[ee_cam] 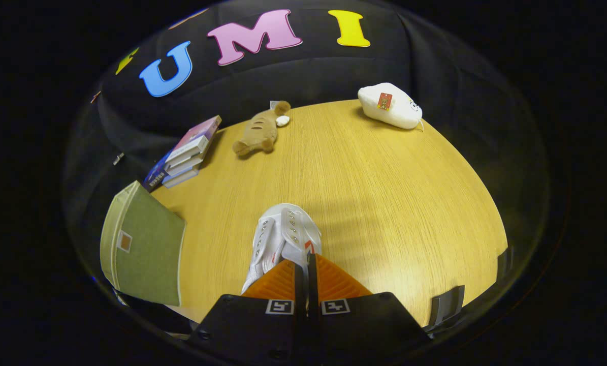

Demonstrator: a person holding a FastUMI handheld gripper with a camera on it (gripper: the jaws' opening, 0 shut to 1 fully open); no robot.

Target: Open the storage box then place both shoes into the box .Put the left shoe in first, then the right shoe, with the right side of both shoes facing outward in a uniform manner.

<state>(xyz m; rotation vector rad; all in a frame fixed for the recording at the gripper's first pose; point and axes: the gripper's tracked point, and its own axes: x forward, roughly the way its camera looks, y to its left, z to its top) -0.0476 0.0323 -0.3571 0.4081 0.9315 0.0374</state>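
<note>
A white shoe (282,236) with metal eyelets and a small red mark hangs just ahead of my fingers, toe pointing away over the wooden table (384,193). My gripper (304,264) is shut on the shoe, both fingers pressed together on the thin edge of its upper near the collar. The heel end is hidden behind the fingers. A green fabric storage box (143,251) stands to the left of the shoe at the table's near left edge, with its broad green face and a small tag toward me. I cannot tell whether that box is open.
A stack of books (186,152) lies beyond the box at the table's far left. A brown plush toy (260,133) lies at the back middle, and a white plush toy (389,105) at the back right. Black clips (448,304) sit on the near right table edge.
</note>
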